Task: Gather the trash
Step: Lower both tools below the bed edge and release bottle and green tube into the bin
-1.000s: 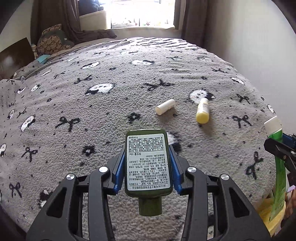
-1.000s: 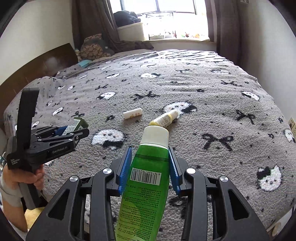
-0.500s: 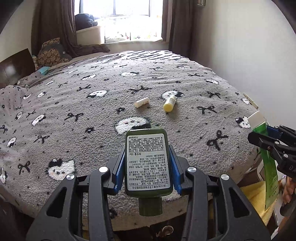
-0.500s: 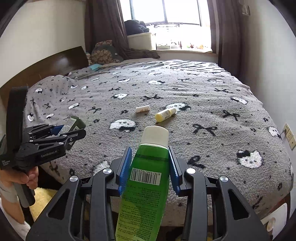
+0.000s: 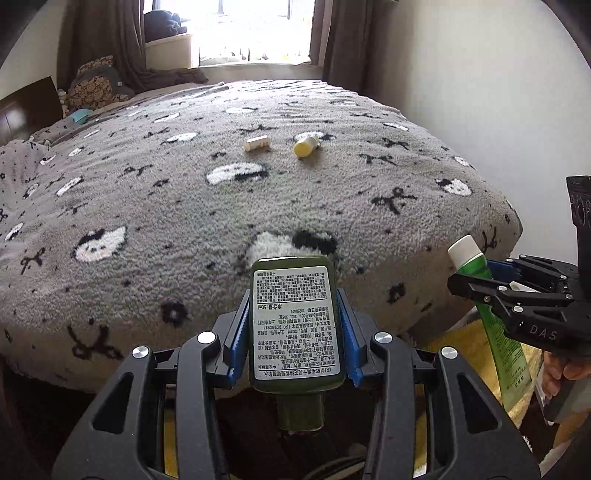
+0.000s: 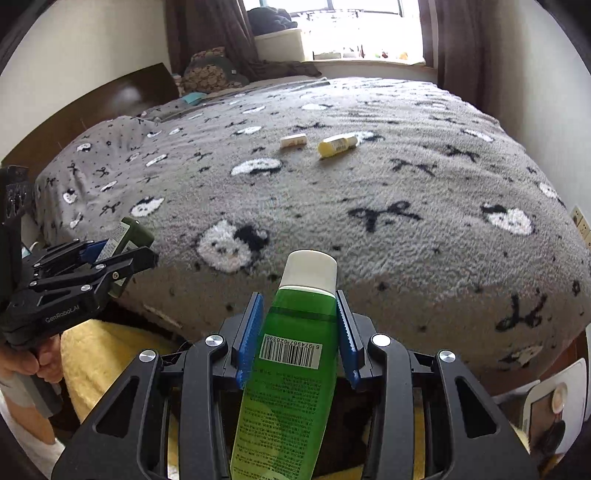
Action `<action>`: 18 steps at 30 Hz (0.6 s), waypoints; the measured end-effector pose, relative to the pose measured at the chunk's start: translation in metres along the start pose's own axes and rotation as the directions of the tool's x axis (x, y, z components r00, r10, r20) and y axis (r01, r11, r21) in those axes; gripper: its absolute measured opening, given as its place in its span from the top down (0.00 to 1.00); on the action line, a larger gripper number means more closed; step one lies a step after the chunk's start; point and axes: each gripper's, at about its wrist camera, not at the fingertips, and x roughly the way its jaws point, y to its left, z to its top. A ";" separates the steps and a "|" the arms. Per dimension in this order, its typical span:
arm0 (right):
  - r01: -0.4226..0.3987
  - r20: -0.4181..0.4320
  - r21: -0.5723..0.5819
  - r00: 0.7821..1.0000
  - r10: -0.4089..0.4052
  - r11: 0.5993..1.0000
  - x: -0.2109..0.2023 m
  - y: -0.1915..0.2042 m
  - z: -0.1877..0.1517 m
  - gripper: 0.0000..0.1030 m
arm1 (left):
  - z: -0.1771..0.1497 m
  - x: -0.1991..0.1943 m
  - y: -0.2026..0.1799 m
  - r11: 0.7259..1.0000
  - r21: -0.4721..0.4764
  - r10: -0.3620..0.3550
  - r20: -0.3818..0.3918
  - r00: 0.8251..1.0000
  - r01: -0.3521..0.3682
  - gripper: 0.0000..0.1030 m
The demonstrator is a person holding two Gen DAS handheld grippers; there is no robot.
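My left gripper [image 5: 293, 291] is shut on a dark green bottle [image 5: 295, 321] with a white printed label, its cap toward the camera. My right gripper [image 6: 299, 295] is shut on a bright green tube [image 6: 291, 369] with a white cap and a barcode. Both are held off the near edge of the bed [image 5: 147, 221]. The right gripper [image 5: 517, 295] with the green tube [image 5: 495, 317] shows at the right of the left wrist view. The left gripper [image 6: 110, 258] with the dark bottle [image 6: 131, 232] shows at the left of the right wrist view. A small white tube [image 5: 257, 143] [image 6: 293, 140] and a yellow bottle [image 5: 306, 146] [image 6: 338, 144] lie far out on the blanket.
A grey blanket with cat faces and bows covers the bed. A yellow rug [image 6: 107, 354] lies on the floor below the bed's edge. A white wall [image 5: 498, 92] runs along the right, a window [image 5: 255, 29] and dark curtains stand at the far end, and pillows [image 5: 96, 85] sit at far left.
Both grippers have drawn back from over the blanket to beyond the bed's near edge, each still holding its item. The white tube and yellow bottle now look farther away.
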 end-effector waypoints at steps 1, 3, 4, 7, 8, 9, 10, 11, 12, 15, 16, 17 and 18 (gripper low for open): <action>-0.007 -0.033 0.008 0.999 0.007 1.000 0.007 0.000 -0.010 0.62 | -0.008 0.004 -0.001 1.000 -0.002 0.002 -0.019 1.000 -0.002 0.61; -0.015 -0.072 0.014 0.997 0.015 1.000 0.016 0.001 -0.021 0.62 | -0.023 0.012 -0.001 1.000 -0.006 0.002 -0.050 0.999 -0.003 0.61; -0.018 -0.096 0.017 0.995 0.020 1.000 0.022 0.003 -0.028 0.62 | -0.032 0.016 -0.001 1.000 -0.017 -0.007 -0.071 0.997 0.006 0.61; -0.024 -0.153 0.018 0.988 0.027 1.000 0.038 0.006 -0.047 0.62 | -0.057 0.031 -0.002 0.999 -0.043 -0.031 -0.140 0.990 0.025 0.61; -0.023 -0.166 0.018 0.986 0.025 1.000 0.042 0.007 -0.052 0.62 | -0.065 0.036 -0.002 0.998 -0.048 -0.037 -0.162 0.986 0.030 0.61; -0.023 -0.183 0.019 0.983 0.027 1.000 0.047 0.008 -0.058 0.62 | -0.072 0.041 -0.002 0.998 -0.052 -0.043 -0.184 0.982 0.034 0.61; -0.028 -0.204 0.022 0.978 0.032 0.999 0.053 0.009 -0.064 0.62 | -0.080 0.047 -0.002 0.998 -0.056 -0.047 -0.207 0.977 0.036 0.61; -0.030 -0.218 0.023 0.975 0.035 0.999 0.057 0.009 -0.067 0.62 | -0.086 0.052 -0.002 0.998 -0.057 -0.047 -0.226 0.973 0.035 0.61; -0.030 -0.233 0.023 0.972 0.035 0.999 0.062 0.010 -0.072 0.62 | -0.093 0.057 -0.002 0.998 -0.058 -0.047 -0.244 0.969 0.034 0.61; -0.033 -0.284 0.023 0.958 0.039 0.999 0.078 0.012 -0.085 0.62 | -0.109 0.071 -0.001 0.997 -0.070 -0.062 -0.296 0.953 0.043 0.61; -0.034 -0.296 0.024 0.954 0.039 0.999 0.081 0.013 -0.087 0.62 | -0.113 0.075 -0.001 0.996 -0.070 -0.065 -0.310 0.948 0.046 0.61; -0.033 -0.309 0.024 0.950 0.039 0.999 0.085 0.013 -0.091 0.62 | -0.117 0.080 -0.001 0.996 -0.071 -0.069 -0.322 0.944 0.049 0.61; -0.030 -0.331 0.025 0.943 0.037 0.999 0.092 0.013 -0.096 0.62 | -0.120 0.084 0.000 0.996 -0.073 -0.071 -0.333 0.940 0.050 0.61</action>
